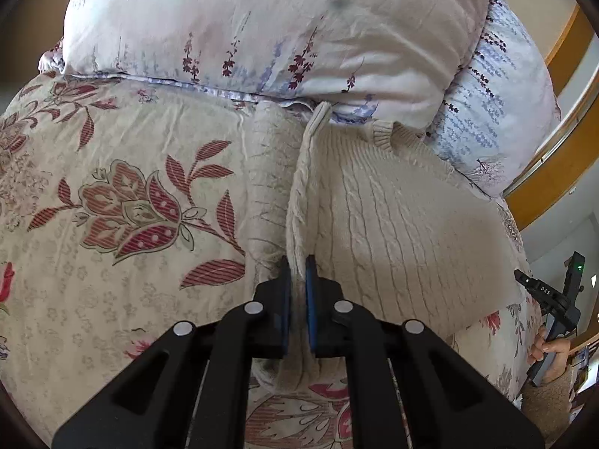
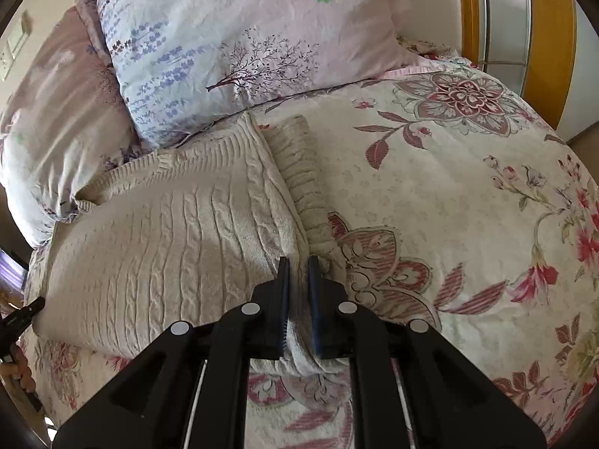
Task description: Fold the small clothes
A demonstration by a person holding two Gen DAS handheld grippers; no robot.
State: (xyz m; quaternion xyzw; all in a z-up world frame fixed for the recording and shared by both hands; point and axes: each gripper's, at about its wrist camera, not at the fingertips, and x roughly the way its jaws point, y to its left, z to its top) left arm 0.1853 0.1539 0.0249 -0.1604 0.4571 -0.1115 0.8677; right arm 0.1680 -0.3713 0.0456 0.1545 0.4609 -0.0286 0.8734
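Note:
A cream cable-knit sweater (image 1: 393, 217) lies flat on a floral bedspread (image 1: 112, 194), its neck toward the pillows. My left gripper (image 1: 298, 269) is shut on the sweater's left edge near the hem, with fabric pinched between its blue pads. In the right wrist view the same sweater (image 2: 168, 232) spreads to the left, and my right gripper (image 2: 298, 269) is shut on its right edge near the hem. A sleeve (image 2: 299, 172) lies folded beside the body. The other gripper (image 1: 550, 299) shows at the left wrist view's right edge.
Floral pillows (image 1: 262, 30) lie just beyond the sweater's collar, also in the right wrist view (image 2: 232, 48). A wooden bed frame (image 2: 550, 37) stands at the far right. The bedspread (image 2: 468, 205) stretches out to the right of the sweater.

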